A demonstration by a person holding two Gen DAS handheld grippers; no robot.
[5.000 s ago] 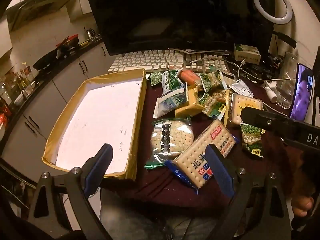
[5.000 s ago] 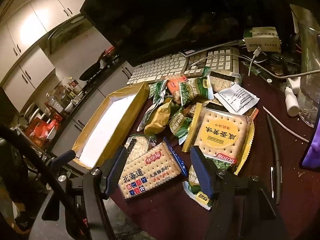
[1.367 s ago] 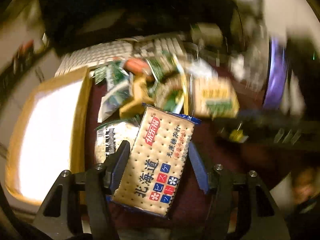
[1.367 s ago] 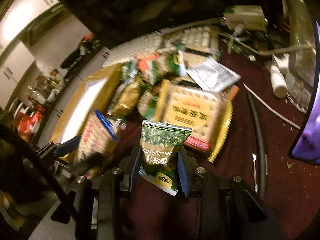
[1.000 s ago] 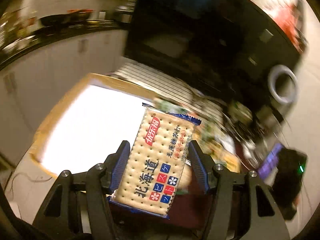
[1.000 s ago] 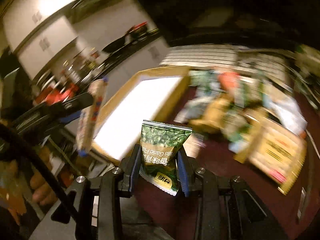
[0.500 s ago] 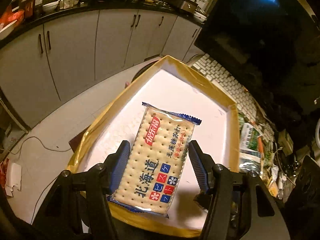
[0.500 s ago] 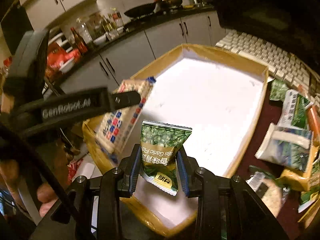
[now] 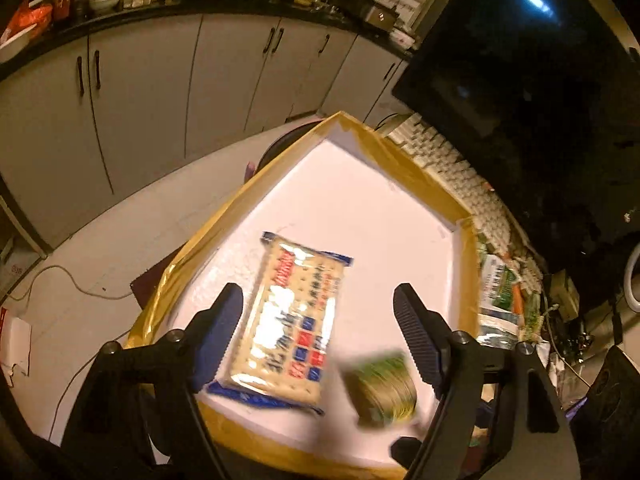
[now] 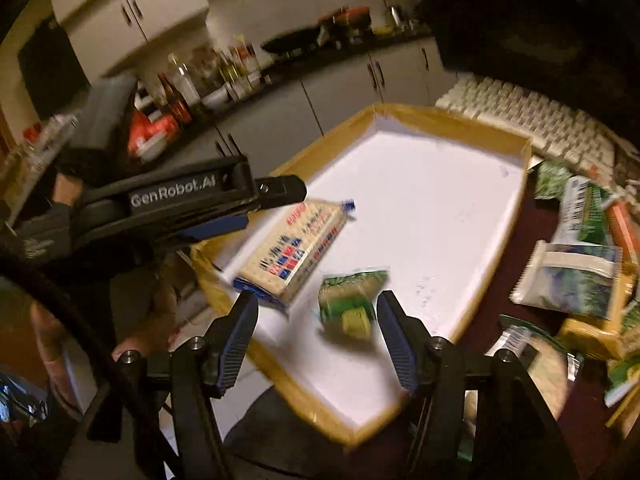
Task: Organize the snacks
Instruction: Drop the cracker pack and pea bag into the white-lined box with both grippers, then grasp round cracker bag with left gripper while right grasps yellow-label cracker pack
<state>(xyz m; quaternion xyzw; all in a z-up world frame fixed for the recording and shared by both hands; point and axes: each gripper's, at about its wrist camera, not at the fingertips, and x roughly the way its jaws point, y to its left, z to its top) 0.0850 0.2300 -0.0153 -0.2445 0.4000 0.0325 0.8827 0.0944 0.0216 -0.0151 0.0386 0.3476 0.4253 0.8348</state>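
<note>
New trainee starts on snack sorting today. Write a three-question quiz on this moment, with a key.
1. True or false: the left gripper is clamped on the cracker pack.
2. Which item is nearer the right gripper? A) cracker pack B) green pea packet C) keyboard
3. Fill in: both released snacks are over the white floor of the ____.

Key
1. False: its jaws stand wide apart, clear of the pack.
2. B: the packet sits between the open fingers in the right wrist view, blurred.
3. Box, the one with yellow-brown taped walls.
</note>
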